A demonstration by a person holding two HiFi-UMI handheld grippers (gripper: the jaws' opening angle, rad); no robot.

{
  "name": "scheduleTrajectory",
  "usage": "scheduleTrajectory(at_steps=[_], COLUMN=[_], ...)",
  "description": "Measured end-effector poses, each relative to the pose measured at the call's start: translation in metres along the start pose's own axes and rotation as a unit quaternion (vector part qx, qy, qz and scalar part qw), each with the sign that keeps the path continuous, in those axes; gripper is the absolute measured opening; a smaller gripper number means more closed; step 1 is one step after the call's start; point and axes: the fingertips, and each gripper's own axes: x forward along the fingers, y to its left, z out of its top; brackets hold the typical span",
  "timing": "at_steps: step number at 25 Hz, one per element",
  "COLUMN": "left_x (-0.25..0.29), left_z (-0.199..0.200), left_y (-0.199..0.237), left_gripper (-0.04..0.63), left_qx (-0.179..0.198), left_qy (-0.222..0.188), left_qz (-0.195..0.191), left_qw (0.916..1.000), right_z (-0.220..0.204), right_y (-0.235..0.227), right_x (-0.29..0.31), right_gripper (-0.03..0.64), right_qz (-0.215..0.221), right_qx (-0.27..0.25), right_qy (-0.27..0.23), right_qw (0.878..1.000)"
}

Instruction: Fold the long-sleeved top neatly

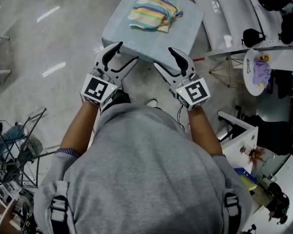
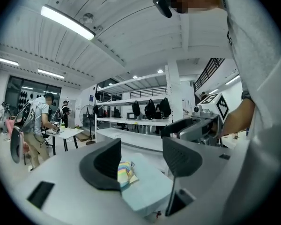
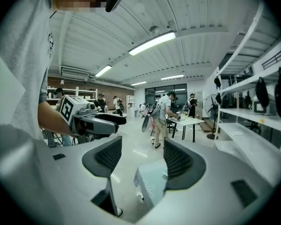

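Left gripper (image 1: 127,51) and right gripper (image 1: 163,56), both spread and empty, face the table (image 1: 185,19), where the bunched striped top (image 1: 154,13) at 12 o'clock looks light and limp, best pinched at an edge

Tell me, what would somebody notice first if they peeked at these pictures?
First comes the crumpled, pastel striped top, lying toward the far side of the pale blue table. Next come the left gripper and right gripper, both open and empty, held side by side near the table's front edge.
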Motion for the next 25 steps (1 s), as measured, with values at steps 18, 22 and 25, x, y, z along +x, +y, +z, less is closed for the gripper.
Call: scheduleTrajectory(at_steps=[18, 22, 25], left_x=[0.031, 0.039, 0.053], left_z=[-0.036, -0.053, -0.079], left_y=[0.136, 0.152, 0.159], left_gripper=[0.295, 0.293, 0.290], left_qx=[-0.002, 0.003, 0.013], left_qy=[0.022, 0.035, 0.063], left_qz=[-0.120, -0.131, -0.134], left_qw=[0.9925, 0.9907, 0.9889], right_z=[0.003, -0.012, -0.034], right_y=[-0.030, -0.034, -0.049], right_x=[0.118, 0.139, 0.151], right_gripper=[0.225, 0.227, 0.223], right_qz=[-0.110, -0.119, -0.119], right_qx=[0.036, 0.044, 0.047], right_qy=[0.056, 0.067, 0.084], right_qw=[0.992, 0.990, 0.988])
